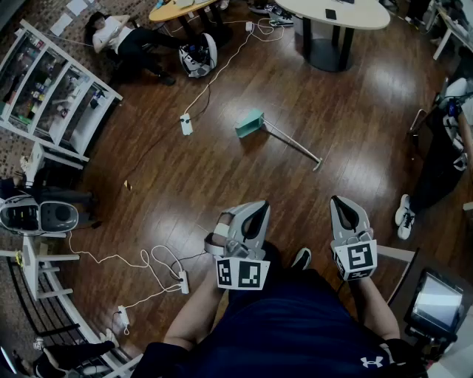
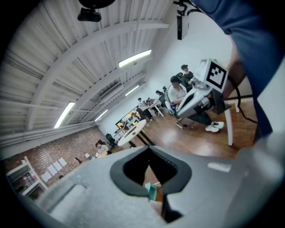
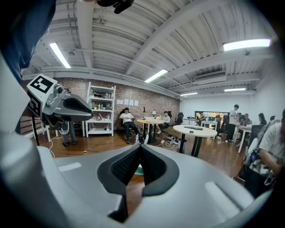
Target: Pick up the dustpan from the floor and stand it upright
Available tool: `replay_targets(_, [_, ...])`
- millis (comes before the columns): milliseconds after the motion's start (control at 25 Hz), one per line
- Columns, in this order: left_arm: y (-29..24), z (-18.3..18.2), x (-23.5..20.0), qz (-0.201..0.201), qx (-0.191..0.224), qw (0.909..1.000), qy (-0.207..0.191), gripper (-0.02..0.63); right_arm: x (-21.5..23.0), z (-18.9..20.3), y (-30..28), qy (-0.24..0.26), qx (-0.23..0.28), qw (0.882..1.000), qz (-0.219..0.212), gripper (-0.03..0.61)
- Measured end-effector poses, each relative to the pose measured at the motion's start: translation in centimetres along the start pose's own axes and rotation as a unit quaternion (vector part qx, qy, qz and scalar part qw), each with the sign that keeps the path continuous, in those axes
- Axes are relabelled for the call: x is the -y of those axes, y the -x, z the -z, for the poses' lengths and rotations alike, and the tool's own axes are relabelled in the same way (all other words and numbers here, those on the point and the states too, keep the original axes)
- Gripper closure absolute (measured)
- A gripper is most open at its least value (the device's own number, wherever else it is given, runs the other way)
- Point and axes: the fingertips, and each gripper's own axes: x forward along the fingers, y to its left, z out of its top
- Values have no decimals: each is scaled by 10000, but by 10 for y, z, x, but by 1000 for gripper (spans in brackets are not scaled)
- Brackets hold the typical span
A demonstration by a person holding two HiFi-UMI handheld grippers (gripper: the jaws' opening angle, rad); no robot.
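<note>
Closest to the head camera is the person's dark blue shirt (image 1: 295, 325), which fills the bottom of the view above the dark brown wooden plank floor (image 1: 185, 192). Along the floor's left edge stands a white open shelving unit (image 1: 52, 92) with small items on its shelves. By the far left corner sits a person in a white top and dark trousers (image 1: 126, 37). A white power strip (image 1: 186, 124) lies on the boards right of the shelving, and a second white power strip (image 1: 183, 281) lies toward the near edge among loops of white cable. The grey left gripper with black pads (image 1: 257, 209) is held out just ahead of the shirt, its jaws closed on each other with nothing between them. A teal plastic dustpan with a long thin grey handle (image 1: 251, 124) lies flat on the middle of the floor, toward the far edge. Its pan is to the left and its handle runs right and nearer, well apart from both grippers. A black shoe (image 1: 301, 258) shows between the two grippers. The matching grey right gripper (image 1: 341, 201) is held level with the left one, its jaws likewise closed and empty. A round white table on a dark pedestal (image 1: 336, 15) stands at the far edge. At the right edge are a white sneaker (image 1: 403, 215) below a dark trouser leg and a small lit screen (image 1: 437, 301).
</note>
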Motion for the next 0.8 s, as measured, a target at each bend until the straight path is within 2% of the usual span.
replay_targets(200, [-20, 27, -29, -340, 120, 9991, 224, 610, -4, -1, -41, 57, -44, 9998, -188, 574])
replay_targets(400, [-70, 68, -65, -250, 372, 9982, 405, 609, 10, 15, -113, -259, -380, 9989, 6, 574])
replay_targets(520, [-94, 82, -104, -83, 590, 9970, 490, 609, 8, -1, -157, -443, -502, 9977, 123, 574])
replay_targets(720, [-137, 108, -176, 166, 794, 9940, 733, 611, -16, -52, -228, -729, -185, 9962, -448, 574])
replay_targets(800, [-157, 120, -201, 204, 825, 9921, 923, 610, -17, -61, -252, -805, -172, 9958, -392, 574])
